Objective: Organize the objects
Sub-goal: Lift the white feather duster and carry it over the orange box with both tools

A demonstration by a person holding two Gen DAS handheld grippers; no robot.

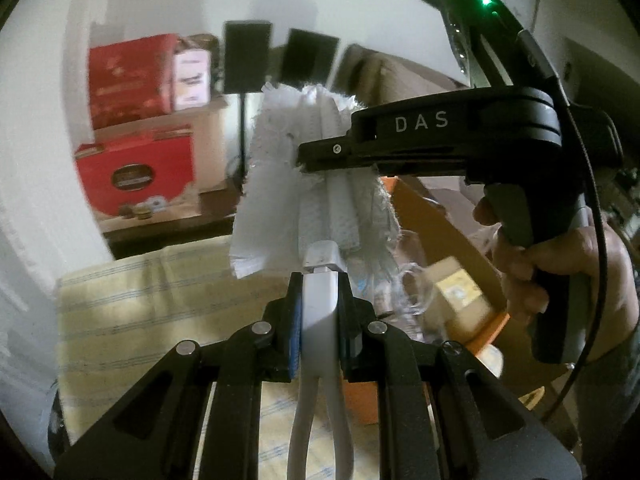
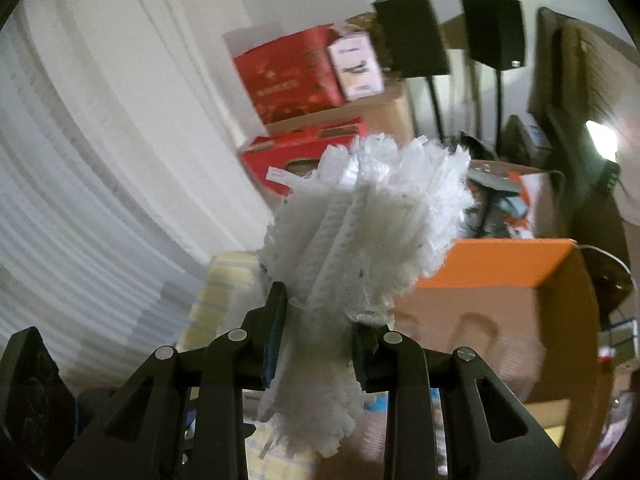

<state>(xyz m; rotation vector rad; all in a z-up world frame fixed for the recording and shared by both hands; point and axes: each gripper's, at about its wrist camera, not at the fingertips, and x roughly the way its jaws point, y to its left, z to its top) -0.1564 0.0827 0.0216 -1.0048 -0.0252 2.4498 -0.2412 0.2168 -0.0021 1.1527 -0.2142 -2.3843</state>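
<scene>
Both grippers clamp one duster: left handle, right fluff.

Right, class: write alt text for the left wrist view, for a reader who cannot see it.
The left gripper clamps a white duster handle, its fluffy white head raised. The right gripper, held in a hand, grips the head from the right. Red boxes sit behind.

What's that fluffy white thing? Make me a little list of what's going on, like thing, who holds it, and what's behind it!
thing: white fluffy duster with a white handle
left gripper: shut on the handle
right gripper: shut on the fluffy head
hand: holds the right gripper's grip
behind: red boxes, two black speakers
nearby: orange box
</scene>
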